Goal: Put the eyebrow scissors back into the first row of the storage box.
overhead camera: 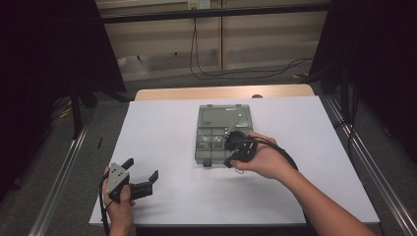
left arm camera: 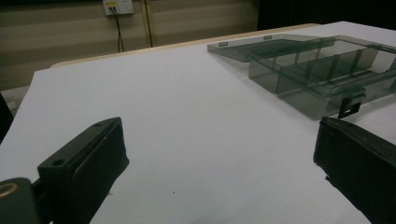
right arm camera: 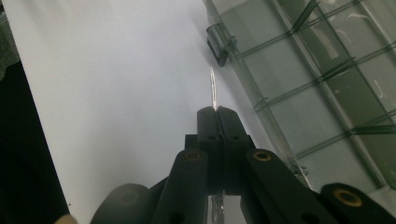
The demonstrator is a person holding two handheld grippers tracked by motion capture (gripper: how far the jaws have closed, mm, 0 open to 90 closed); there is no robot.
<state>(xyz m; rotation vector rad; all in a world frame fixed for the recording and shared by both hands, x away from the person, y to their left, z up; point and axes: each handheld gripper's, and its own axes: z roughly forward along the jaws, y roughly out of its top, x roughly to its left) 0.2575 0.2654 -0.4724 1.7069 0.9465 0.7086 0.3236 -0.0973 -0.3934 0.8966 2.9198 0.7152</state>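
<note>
Jaws of the right gripper (overhead camera: 231, 139) are clamped on a thin clear strip (overhead camera: 235, 123), held over the open box (overhead camera: 204, 147) in the high view; the left gripper (overhead camera: 142, 173) rests apart, jaws wide. Left gripper view: box (left arm camera: 289, 88) ahead, nothing between the jaws. Right gripper view: strip (right arm camera: 213, 88) juts past the shut tips (right arm camera: 215, 112), beside the box wall (right arm camera: 243, 70). Step in hand, seemingly: placing the strip; next calls for aligning it over a compartment.

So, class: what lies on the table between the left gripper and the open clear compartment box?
Nothing: in the left gripper view, only bare white table stretches from the open left gripper to the compartment box. The high view shows that too.
</note>
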